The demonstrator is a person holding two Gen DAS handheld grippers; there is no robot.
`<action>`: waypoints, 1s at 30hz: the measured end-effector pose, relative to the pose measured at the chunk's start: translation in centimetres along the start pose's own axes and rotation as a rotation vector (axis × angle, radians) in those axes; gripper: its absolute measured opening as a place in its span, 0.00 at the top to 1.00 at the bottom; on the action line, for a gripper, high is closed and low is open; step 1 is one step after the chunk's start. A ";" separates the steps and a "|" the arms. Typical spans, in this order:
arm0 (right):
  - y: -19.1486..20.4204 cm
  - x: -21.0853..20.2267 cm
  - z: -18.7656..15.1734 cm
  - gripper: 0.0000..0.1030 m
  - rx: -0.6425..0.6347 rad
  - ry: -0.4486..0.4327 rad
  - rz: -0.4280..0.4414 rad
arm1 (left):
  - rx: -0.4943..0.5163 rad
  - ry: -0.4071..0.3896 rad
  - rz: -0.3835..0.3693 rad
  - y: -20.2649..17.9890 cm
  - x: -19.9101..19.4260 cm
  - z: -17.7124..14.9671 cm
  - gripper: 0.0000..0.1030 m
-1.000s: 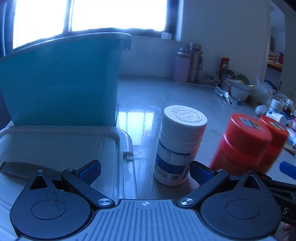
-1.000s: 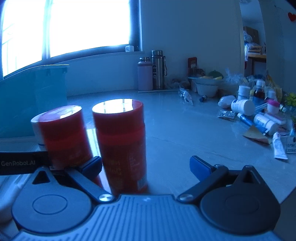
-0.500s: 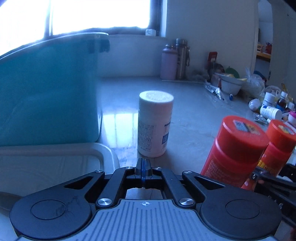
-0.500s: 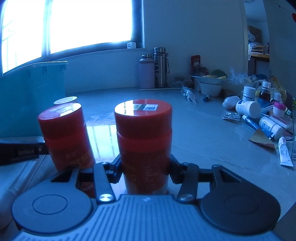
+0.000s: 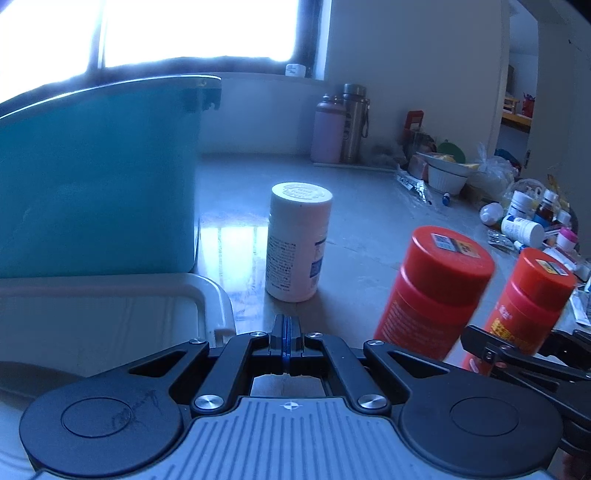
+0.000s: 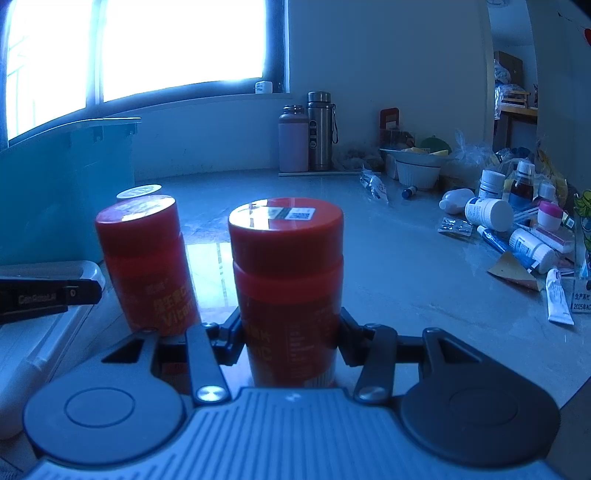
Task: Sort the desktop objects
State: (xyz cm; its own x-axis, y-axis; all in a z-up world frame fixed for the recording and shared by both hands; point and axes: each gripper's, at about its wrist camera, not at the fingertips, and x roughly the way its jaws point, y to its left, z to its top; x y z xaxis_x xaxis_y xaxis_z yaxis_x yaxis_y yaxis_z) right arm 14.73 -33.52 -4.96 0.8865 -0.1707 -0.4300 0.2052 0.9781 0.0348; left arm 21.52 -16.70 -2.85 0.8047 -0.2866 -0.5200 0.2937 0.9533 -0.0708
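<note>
Red bottle [image 6: 286, 280] between right tongs [image 6: 288, 338]

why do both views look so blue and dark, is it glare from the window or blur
Left wrist view: the window is blown out white, backlighting the white bottle and teal bin; glare streaks the tabletop. Right wrist view: same overexposed window, so the held red bottle looks dark, its cap reflecting light. Both views are fairly sharp but bowed by fisheye.
</note>
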 end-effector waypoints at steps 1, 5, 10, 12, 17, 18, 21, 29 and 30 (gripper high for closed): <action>0.0 -0.1 -0.1 0.52 0.000 0.000 -0.001 | 0.001 0.000 -0.002 0.0 -0.2 -0.2 1.00; -0.1 -0.9 -0.4 0.52 -0.005 0.003 0.001 | 0.005 -0.001 -0.004 -0.3 -1.1 -0.8 1.00; -0.3 -1.8 -0.7 0.52 0.003 0.006 0.002 | 0.011 -0.005 -0.011 -0.5 -2.3 -1.2 1.00; -0.3 -2.2 -0.9 0.52 0.000 0.007 0.002 | -0.005 0.004 -0.010 -0.5 -2.7 -1.2 0.97; -0.8 -3.2 -1.4 0.52 0.003 0.018 -0.006 | -0.078 0.056 0.000 -0.4 -3.3 -1.6 0.49; -0.9 -3.4 -1.5 0.52 0.003 0.019 -0.008 | -0.074 0.055 0.004 -0.5 -3.6 -1.7 0.41; -1.0 -4.0 -1.7 0.52 -0.004 0.024 -0.007 | -0.043 -0.002 -0.002 -1.0 -5.1 -2.5 0.17; -1.3 -4.8 -2.1 0.52 -0.003 0.027 -0.005 | 0.047 -0.053 -0.044 -3.0 -7.2 -3.1 0.02; -1.3 -4.9 -2.1 0.52 -0.004 0.027 -0.004 | 0.049 -0.055 -0.049 -3.2 -7.3 -3.1 0.02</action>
State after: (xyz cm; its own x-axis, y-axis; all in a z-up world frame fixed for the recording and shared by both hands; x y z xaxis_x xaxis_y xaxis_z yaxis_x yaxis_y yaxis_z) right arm 9.24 -33.69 -4.83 0.8740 -0.1715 -0.4546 0.2073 0.9778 0.0296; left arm 13.13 -17.38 -1.46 0.8155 -0.3389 -0.4692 0.3575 0.9325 -0.0523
